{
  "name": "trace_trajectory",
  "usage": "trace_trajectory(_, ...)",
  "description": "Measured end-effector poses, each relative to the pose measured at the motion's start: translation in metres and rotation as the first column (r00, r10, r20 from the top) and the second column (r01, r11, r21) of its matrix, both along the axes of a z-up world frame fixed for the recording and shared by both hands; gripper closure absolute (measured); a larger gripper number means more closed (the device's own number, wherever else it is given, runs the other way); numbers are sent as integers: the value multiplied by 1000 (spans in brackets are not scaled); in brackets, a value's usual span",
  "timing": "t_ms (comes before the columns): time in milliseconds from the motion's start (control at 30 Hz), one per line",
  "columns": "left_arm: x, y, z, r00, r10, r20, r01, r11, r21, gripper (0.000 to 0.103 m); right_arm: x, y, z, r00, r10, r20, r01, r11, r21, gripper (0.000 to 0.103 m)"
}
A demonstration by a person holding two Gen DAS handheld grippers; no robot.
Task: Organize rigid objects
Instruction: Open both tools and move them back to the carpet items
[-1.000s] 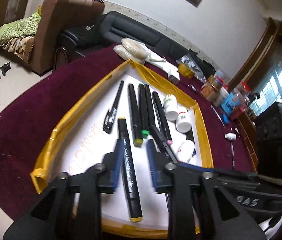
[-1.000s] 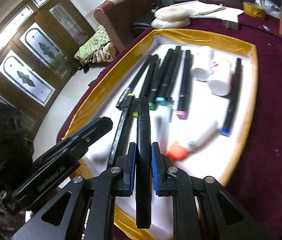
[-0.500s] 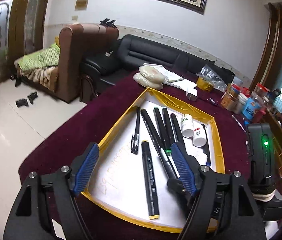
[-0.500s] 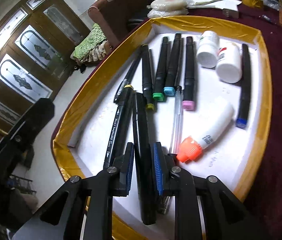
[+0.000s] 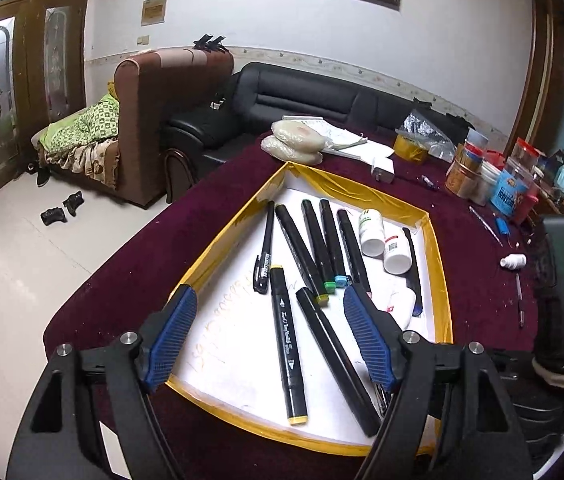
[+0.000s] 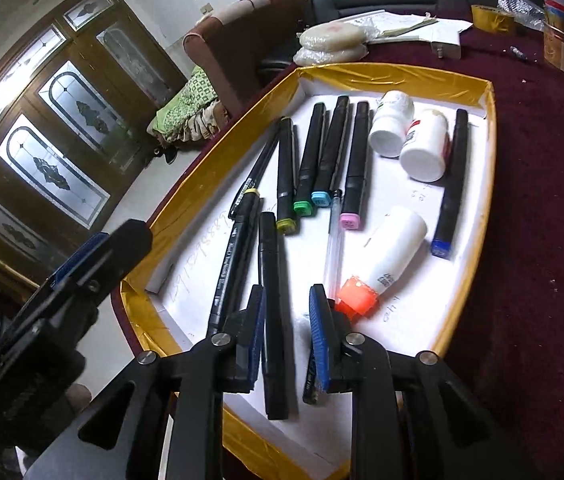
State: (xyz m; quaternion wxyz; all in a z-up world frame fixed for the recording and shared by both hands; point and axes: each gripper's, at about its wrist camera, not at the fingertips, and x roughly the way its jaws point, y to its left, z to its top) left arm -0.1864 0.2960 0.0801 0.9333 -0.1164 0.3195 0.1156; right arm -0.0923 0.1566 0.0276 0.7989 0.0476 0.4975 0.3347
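Observation:
A white tray with a gold rim [image 5: 226,236] [image 6: 491,128] holds several black markers, a thin pen, two white bottles [image 6: 423,148] and a white tube with an orange cap [image 6: 391,256]. My right gripper [image 6: 285,300] is open, its jaws on either side of a plain black marker [image 6: 272,300] that lies on the tray floor. That marker also shows in the left wrist view [image 5: 337,360], next to a yellow-tipped marker [image 5: 286,344]. My left gripper [image 5: 268,308] is wide open and empty, raised above the near end of the tray.
The tray sits on a maroon table [image 5: 122,280]. Jars and containers [image 5: 493,176], tape, a charger [image 5: 383,170], papers and a wrapped package [image 5: 297,142] crowd the far side. A small white bottle [image 5: 513,260] lies at right. Sofas stand behind the table.
My right gripper has opened and let go of the black marker, which now lies in the tray. My left gripper has opened wide and lifted up and back from the yellow-tipped marker.

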Motion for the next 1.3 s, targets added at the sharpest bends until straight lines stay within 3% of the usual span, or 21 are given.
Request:
trace_trajectory(67,0,-5,1,1000,-6,-6,6,1000,10,27,0,-4,1,1000,-9,6,9,1000,3,74)
trace_trajectory(800,5,-80,10,993,-106,-55,113,984,137,27,5,-90,18,993,-107,58,99,987,126,73)
trace_trajectory(900,6,-92,12,987,-152,-55,157,980,121,27,9,-113,18,988,-144,56,135,981,140,73)
trace_trajectory(967,7,-100,13,976,-212,-48,215,974,72,27,15,-132,17,982,-180,56,170,975,144,73)
trace_trajectory(1133,10,-126,13,943,-330,-44,330,944,-10,27,32,-205,13,942,-333,44,324,935,142,73)
trace_trajectory(1300,22,-156,4,910,-406,-81,402,914,-55,27,48,-295,11,856,-516,31,507,851,138,73)
